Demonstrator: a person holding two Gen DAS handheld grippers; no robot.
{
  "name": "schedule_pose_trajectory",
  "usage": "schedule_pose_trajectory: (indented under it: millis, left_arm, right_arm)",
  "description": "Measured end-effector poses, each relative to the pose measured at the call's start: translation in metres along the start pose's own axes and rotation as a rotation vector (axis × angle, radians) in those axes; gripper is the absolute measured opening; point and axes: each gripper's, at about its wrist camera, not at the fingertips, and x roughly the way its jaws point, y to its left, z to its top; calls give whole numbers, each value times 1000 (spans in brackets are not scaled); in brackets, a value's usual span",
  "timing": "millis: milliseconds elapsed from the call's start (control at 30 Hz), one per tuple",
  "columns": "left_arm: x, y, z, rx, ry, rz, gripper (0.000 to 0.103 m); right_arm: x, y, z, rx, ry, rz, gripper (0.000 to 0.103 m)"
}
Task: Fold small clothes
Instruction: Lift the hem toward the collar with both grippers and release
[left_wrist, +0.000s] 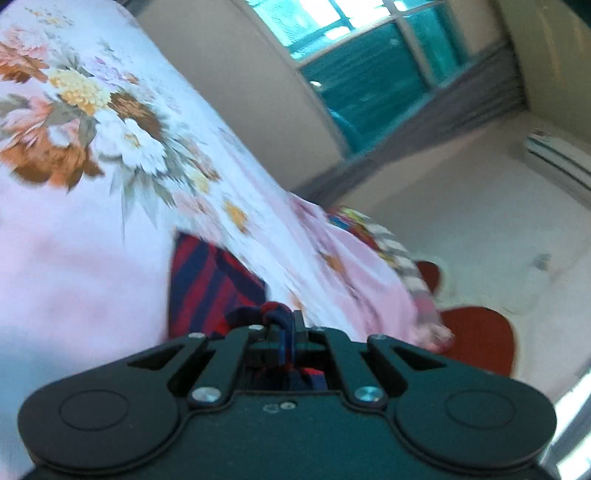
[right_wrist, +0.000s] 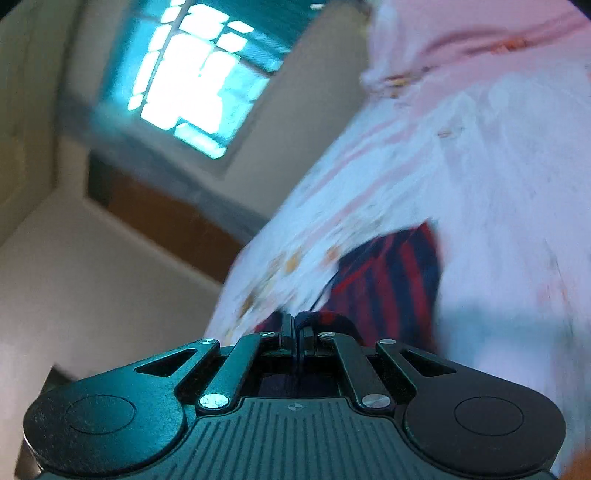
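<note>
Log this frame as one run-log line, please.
left claw: shut on striped garment | right claw: shut on striped garment | garment: hanging over floral bedsheet | views: motion-blurred

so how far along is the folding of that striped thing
Early on. Done: both grippers have taken hold, the left gripper and right gripper each shut on bunched cloth of the red and navy striped garment. In hand: the garment hangs from the two grips over the floral bedsheet. Left: no neat fold shows yet; it has to be laid down, folded and released.
</note>
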Motion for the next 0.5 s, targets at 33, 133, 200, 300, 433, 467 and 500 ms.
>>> schedule_pose_trajectory:
  millis: [33, 133, 200, 300, 433, 467, 500]
  left_arm:
    - [21, 9, 7, -5, 9, 36, 3]
    - [75, 43, 18, -61, 65, 196, 27]
    - [76, 48, 14, -72, 62, 189, 32]
    - [52, 35, 10, 47, 20, 170, 56]
    - [27, 22, 10, 259, 7, 231, 56]
    - [26, 17, 10, 328, 21, 261, 56]
    - [27, 11, 9, 414, 44, 301, 54]
  right_arm:
    - [21, -18, 16, 55, -1, -15, 1]
    - [75, -78, 42, 208, 29, -168, 1]
    - [78, -96, 42, 232, 27, -193, 1]
    - [55, -82, 35, 51, 8, -181, 1]
    - [40, -57, 22, -213, -13, -239, 5]
    - [37, -50, 18, -272, -15, -249, 13]
    - [35, -43, 15, -334, -19, -249, 41]
